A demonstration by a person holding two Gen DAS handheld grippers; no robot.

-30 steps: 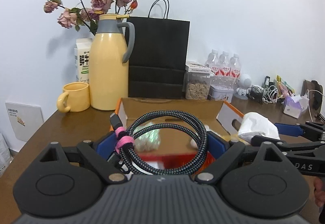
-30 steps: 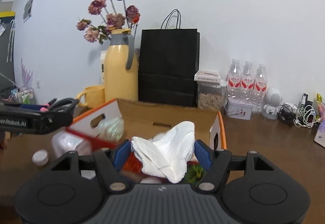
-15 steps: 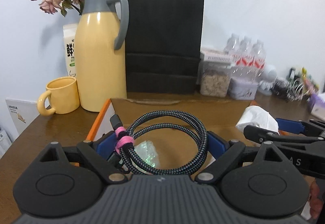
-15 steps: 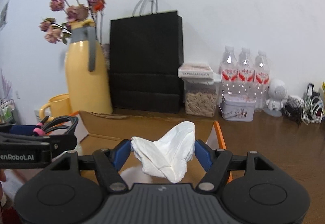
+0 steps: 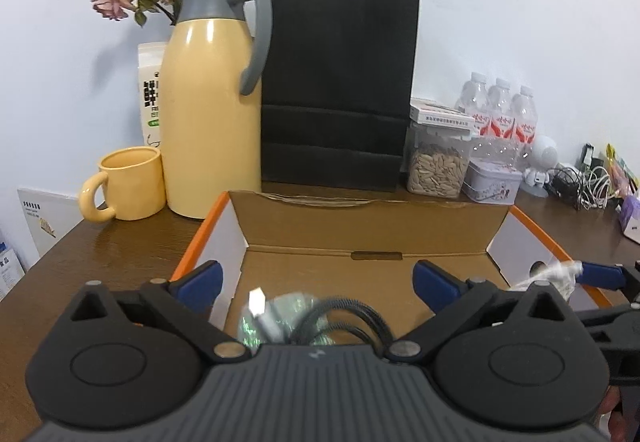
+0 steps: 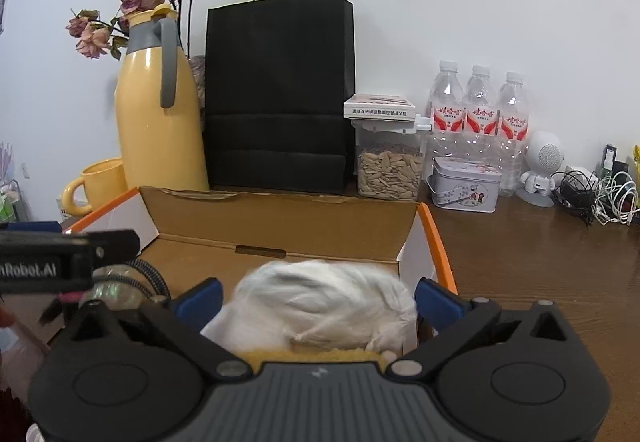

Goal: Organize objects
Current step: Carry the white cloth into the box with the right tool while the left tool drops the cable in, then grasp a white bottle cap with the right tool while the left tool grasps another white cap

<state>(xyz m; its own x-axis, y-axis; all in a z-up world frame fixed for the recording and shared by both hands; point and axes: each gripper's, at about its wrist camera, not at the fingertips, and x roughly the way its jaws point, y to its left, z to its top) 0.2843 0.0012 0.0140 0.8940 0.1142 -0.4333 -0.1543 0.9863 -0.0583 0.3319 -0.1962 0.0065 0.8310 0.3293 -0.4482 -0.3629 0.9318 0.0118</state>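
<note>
Nearest, the left gripper (image 5: 316, 282) has its jaws opening wide, and the braided cable (image 5: 344, 316) lies loose below them, clear of the pads, inside the cardboard box (image 5: 360, 226). The right gripper (image 6: 318, 294) also has its jaws opening, with the blurred white tissue wad (image 6: 320, 294) between them but unpressed, at the box's right end. Behind the box on the counter (image 6: 520, 242) stand a yellow mug (image 5: 128, 183), a yellow jug (image 5: 212, 101) and a black paper bag (image 5: 336, 81).
</note>
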